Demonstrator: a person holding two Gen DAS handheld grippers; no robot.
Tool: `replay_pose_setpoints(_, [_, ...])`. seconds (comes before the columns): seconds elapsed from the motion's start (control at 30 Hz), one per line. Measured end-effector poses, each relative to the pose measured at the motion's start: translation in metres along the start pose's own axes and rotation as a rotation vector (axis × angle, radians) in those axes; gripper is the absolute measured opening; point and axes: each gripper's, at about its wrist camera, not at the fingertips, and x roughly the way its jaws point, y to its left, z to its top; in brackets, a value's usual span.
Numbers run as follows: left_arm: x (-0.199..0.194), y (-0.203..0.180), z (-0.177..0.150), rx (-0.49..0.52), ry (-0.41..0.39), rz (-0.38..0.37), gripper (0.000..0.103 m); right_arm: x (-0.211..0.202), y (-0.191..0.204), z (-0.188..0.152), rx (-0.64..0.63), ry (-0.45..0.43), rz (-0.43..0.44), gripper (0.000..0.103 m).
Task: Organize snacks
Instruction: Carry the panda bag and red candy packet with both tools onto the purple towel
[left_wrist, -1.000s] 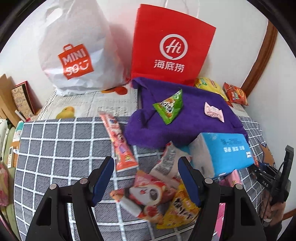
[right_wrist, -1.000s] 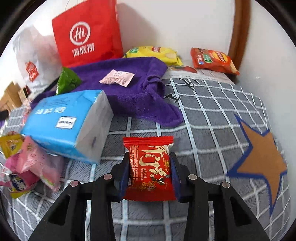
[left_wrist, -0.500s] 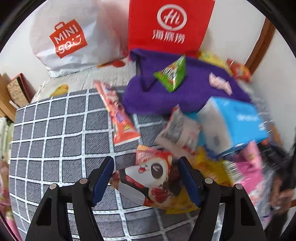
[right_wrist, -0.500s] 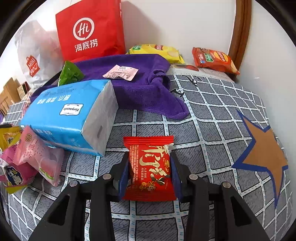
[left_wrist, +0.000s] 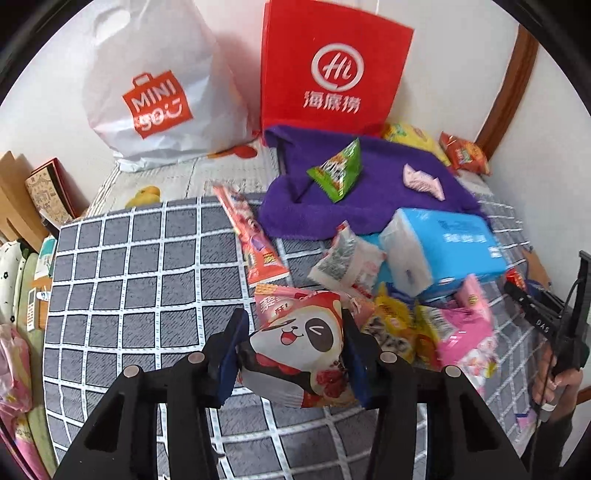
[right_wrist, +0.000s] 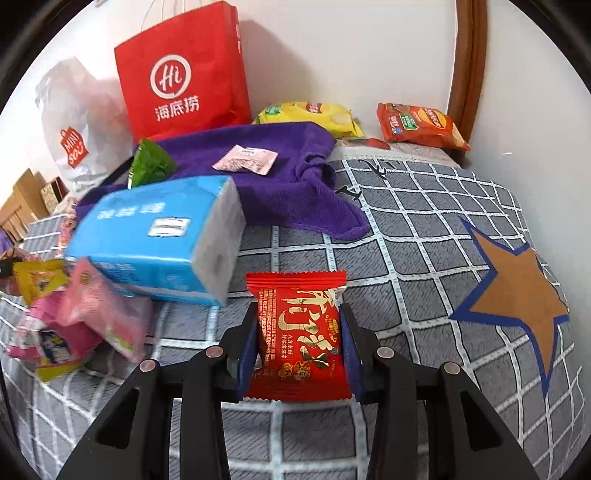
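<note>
Left hand-held gripper (left_wrist: 295, 350) is closing on the panda snack packet (left_wrist: 299, 354); the packet sits between the jaws and both pads appear to touch its puffy sides, at the near edge of the snack pile. Right hand-held gripper (right_wrist: 297, 339) is clamped on the red snack packet (right_wrist: 299, 332), held above the checked bedcover (right_wrist: 424, 229).

Risks, as judged: the panda packet is air-filled and slick, so it could squirt out or burst if squeezed hard. Lifting may drag the yellow packet (left_wrist: 391, 325) just right of the left hand-held gripper.

Readable text: white bag (left_wrist: 159, 92) beyond the left hand-held gripper says "MINI SO"; red bag (left_wrist: 332, 70) says "Hi" and 海底捞. Print on the blue tissue pack (right_wrist: 159, 236) is too blurred to read.
</note>
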Motion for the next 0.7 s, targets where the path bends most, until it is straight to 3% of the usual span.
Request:
replay_pose_setpoints(0.33, [-0.030,-0.041,0.003,0.049,-0.068,-0.116,0.046,-0.051,0.033,0.011,-0.052,-0.074,0.076,0.040])
replay_pose_setpoints(0.7, [-0.042,-0.083,0.037,0.093,-0.088,-0.163,0.046,-0.070,0.052,0.047,-0.085,-0.114,0.095,0.040])
